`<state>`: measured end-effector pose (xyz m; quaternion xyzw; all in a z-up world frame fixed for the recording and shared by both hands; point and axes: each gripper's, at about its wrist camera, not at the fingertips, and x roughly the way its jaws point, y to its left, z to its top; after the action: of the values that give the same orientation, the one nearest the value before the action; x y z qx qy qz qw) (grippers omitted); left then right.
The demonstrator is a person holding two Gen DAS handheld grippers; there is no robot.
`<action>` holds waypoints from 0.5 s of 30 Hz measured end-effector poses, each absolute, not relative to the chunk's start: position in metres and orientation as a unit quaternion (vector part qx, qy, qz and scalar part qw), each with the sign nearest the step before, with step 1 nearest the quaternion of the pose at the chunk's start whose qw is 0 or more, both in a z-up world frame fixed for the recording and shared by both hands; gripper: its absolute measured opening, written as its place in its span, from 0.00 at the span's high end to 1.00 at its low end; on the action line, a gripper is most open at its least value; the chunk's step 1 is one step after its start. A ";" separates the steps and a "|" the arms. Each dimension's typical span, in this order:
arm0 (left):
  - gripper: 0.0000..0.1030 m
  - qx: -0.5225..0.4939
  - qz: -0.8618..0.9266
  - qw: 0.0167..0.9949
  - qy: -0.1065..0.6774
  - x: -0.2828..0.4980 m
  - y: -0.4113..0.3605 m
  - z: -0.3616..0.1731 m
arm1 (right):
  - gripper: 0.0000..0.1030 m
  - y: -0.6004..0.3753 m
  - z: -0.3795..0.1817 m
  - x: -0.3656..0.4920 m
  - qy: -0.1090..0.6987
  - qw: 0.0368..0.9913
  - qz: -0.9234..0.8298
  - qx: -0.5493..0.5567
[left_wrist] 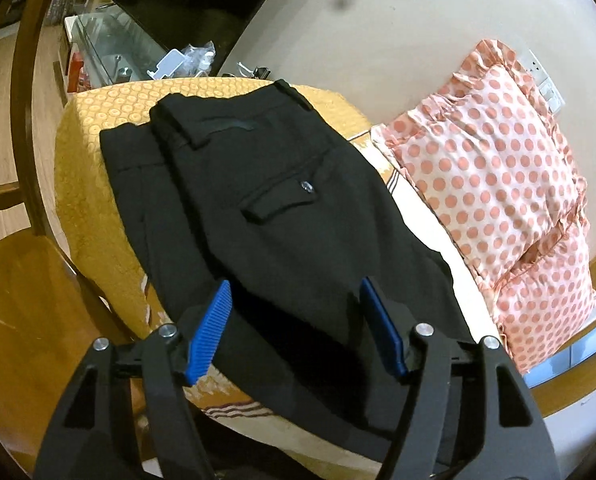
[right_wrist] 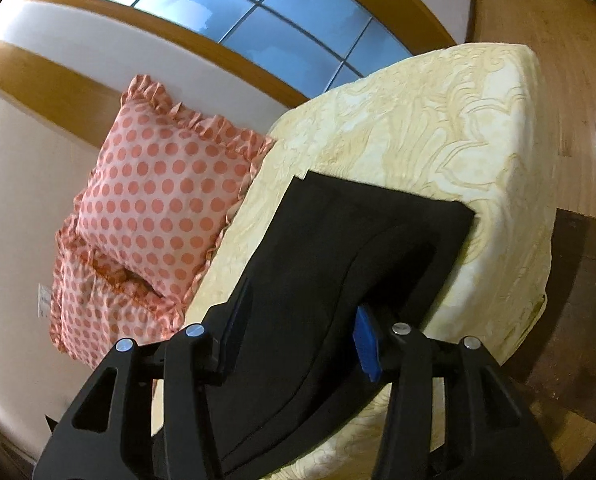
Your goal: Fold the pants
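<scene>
Black pants [left_wrist: 257, 200] lie flat on the bed, one leg stacked on the other, waistband at the far end and a buttoned back pocket [left_wrist: 281, 200] facing up. My left gripper [left_wrist: 295, 292] is open just above the thigh part, blue pads wide apart, holding nothing. In the right wrist view the leg ends [right_wrist: 358, 232] lie on the cream bedcover [right_wrist: 438, 128], hems at the far end. My right gripper [right_wrist: 302, 312] is open over the legs, jaws apart and empty.
A pink polka-dot pillow [left_wrist: 510, 184] lies beside the pants against the wall; it also shows in the right wrist view [right_wrist: 157, 200]. An orange towel [left_wrist: 97, 168] lies under the waistband. A wooden chair [left_wrist: 13, 160] stands left of the bed. The bed's edge [right_wrist: 538, 240] drops to wooden floor.
</scene>
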<state>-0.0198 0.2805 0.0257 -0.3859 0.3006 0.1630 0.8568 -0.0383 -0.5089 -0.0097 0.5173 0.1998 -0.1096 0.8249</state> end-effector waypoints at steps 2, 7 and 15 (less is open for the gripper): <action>0.36 -0.388 0.162 0.855 0.303 -0.018 0.280 0.025 | 0.52 -0.507 -0.014 -0.037 0.205 0.819 -0.102 0.525; 0.35 -0.381 0.161 0.859 0.302 -0.019 0.279 0.024 | 0.57 -0.505 -0.018 -0.039 0.209 0.817 -0.105 0.526; 0.31 -0.381 0.159 0.859 0.303 -0.018 0.279 0.024 | 0.97 -0.513 -0.019 -0.031 0.211 0.823 -0.119 0.513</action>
<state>-0.0181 0.2790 0.0237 -0.3806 0.3026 0.1593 0.8592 -0.0310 -0.5130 -0.0194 0.5128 0.2115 -0.1191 0.8235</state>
